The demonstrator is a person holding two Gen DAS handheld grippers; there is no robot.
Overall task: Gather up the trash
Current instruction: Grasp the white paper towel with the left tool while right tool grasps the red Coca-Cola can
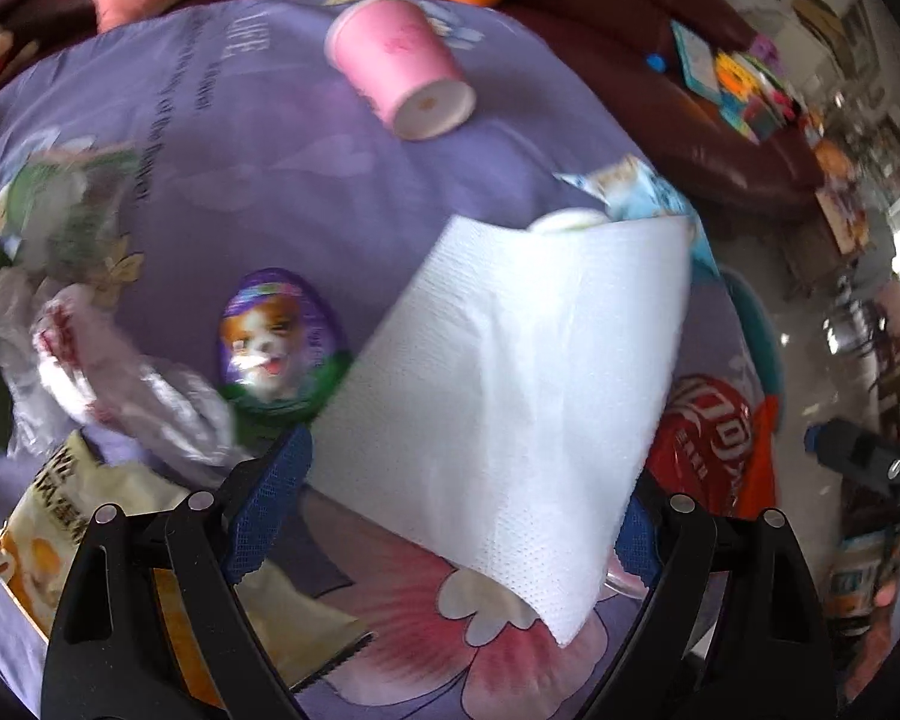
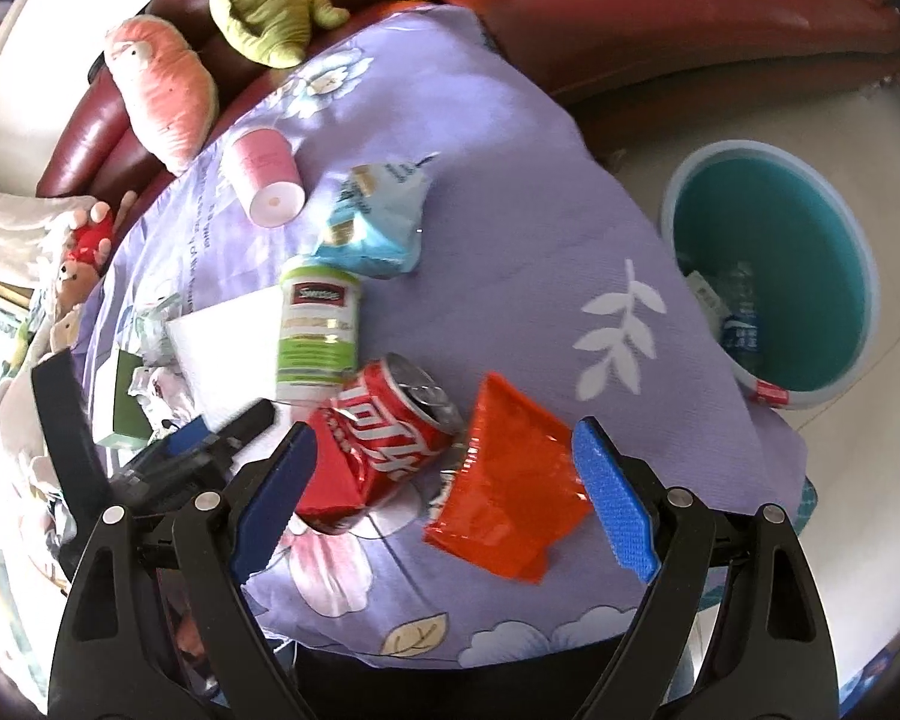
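Left gripper (image 1: pixel 456 504) spread wide, white paper towel (image 1: pixel 510 396) between pads, dimpled, folded; contact unclear. Right gripper (image 2: pixel 444 492) spread over red crushed can (image 2: pixel 384 438), then glossy orange wrapper (image 2: pixel 510 480) on purple cloth (image 2: pixel 510 210). Teal bin (image 2: pixel 774 276) on floor at right.

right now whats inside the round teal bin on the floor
The round teal bin holds a clear plastic bottle with a blue label and white scraps; the purple cloth hides its near-left corner.

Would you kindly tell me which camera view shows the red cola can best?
The right wrist view: the red cola can lies there whole, its top visible, between the open right gripper fingers. In the left wrist view the white paper towel hides most of it.
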